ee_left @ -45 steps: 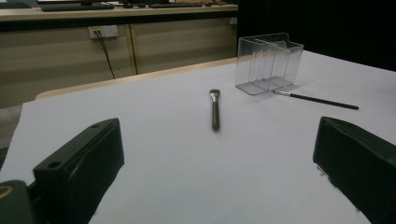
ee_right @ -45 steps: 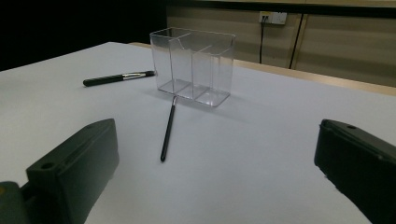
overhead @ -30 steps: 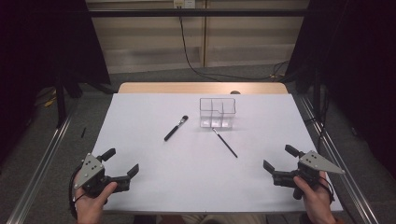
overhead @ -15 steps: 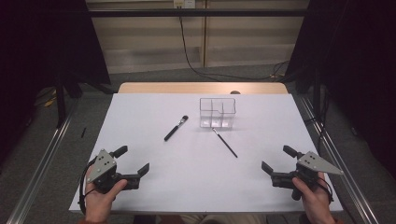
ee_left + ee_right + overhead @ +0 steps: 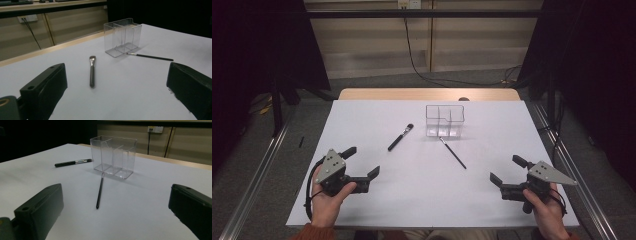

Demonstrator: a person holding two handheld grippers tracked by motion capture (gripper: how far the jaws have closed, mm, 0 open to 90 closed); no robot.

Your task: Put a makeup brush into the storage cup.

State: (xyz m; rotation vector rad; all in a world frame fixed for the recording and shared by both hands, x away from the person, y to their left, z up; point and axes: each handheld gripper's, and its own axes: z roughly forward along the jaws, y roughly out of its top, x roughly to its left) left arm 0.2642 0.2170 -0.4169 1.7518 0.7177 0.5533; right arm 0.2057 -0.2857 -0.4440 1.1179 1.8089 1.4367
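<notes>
A clear plastic organizer box (image 5: 445, 120) (image 5: 122, 36) (image 5: 113, 155) with compartments stands at the table's far middle and looks empty. A thick black makeup brush (image 5: 400, 137) (image 5: 92, 71) (image 5: 72, 163) lies to its left. A thin black brush (image 5: 453, 152) (image 5: 150, 56) (image 5: 100, 190) lies just in front of the box, its tip near the box's base. My left gripper (image 5: 361, 163) (image 5: 117, 92) is open at the near left, aimed toward the thick brush. At the near right my right gripper (image 5: 508, 170) (image 5: 117, 212) is open, pointing at the thin brush. Neither holds anything.
The white table surface (image 5: 422, 190) runs between the two grippers. A wooden strip (image 5: 427, 94) borders the far edge. Metal rails (image 5: 257, 175) run along both sides of the table on the floor.
My left gripper has moved forward and to the right over the table, toward the thick brush. The right gripper has barely shifted. The brushes and box lie as before.
</notes>
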